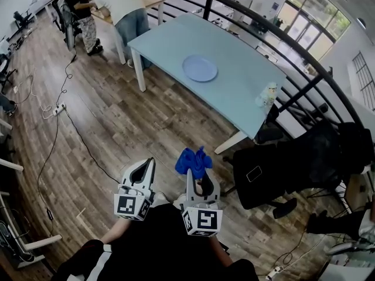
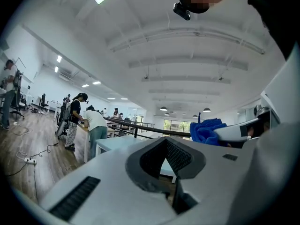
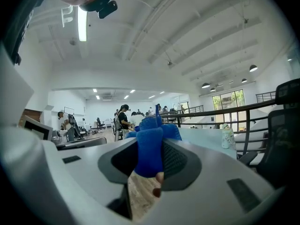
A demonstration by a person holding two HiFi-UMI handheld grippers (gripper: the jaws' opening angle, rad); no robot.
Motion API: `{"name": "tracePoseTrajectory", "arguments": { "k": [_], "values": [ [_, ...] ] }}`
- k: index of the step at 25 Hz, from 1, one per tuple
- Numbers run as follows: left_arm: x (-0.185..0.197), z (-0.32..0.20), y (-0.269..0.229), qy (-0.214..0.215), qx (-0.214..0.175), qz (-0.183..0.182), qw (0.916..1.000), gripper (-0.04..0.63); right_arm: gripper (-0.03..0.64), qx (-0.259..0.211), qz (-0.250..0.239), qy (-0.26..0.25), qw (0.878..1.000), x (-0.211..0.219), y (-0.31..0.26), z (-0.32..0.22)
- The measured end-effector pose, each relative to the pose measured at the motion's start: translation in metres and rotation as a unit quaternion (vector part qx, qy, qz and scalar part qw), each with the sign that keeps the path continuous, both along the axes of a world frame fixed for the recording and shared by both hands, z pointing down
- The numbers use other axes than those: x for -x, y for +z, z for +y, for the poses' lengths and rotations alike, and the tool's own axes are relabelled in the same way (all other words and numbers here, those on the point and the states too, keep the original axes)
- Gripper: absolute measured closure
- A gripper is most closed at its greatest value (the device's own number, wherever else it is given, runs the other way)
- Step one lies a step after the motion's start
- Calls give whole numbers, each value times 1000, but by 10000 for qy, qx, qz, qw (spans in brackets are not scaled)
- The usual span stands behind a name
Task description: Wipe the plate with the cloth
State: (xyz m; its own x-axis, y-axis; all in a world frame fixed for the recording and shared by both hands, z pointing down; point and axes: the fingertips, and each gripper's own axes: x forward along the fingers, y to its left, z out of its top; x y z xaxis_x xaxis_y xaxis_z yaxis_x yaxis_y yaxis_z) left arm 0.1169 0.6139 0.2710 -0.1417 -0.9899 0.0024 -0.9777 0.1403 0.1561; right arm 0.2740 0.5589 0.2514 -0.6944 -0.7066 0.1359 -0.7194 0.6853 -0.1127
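So right gripper (image 1: 197, 173) pinches the soft, floppy-looking cloth (image 1: 193, 160) by its bunched middle, left gripper (image 1: 150, 164) closed empty beside it, plate (image 1: 200, 68) well ahead

We stand on a brown wood-plank floor (image 1: 117, 127) where a corded power strip (image 1: 57, 110) lies at left. Farther off is a pale blue surface (image 1: 246, 81) on white legs, with a curved black railing (image 1: 281, 34) behind it and tall windows (image 1: 316, 22) far right. Black chairs (image 1: 293, 163), probably, crowd the near right. A strip light (image 3: 83, 25) hangs from the white beamed ceiling (image 3: 197, 41).
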Motion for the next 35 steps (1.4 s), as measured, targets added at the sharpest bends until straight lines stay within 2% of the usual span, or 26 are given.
{"name": "tracePoseTrajectory", "arguments": {
  "k": [7, 12, 15, 25, 35],
  "values": [
    [29, 13, 7, -61, -5, -39, 10000, 594, 499, 78, -182, 58, 9998, 25, 3, 12],
    [37, 18, 18, 15, 86, 22, 10000, 594, 499, 185, -285, 118, 9994, 31, 8, 18],
    [42, 13, 14, 65, -3, 48, 10000, 594, 499, 174, -328, 184, 9991, 34, 6, 15],
    [57, -15, 20, 129, 37, 68, 9999, 594, 499, 202, -256, 253, 9991, 48, 13, -11],
    [81, -43, 30, -8, 156, 48, 9999, 594, 499, 345, -221, 78, 9991, 76, 27, -46]
  ]
}}
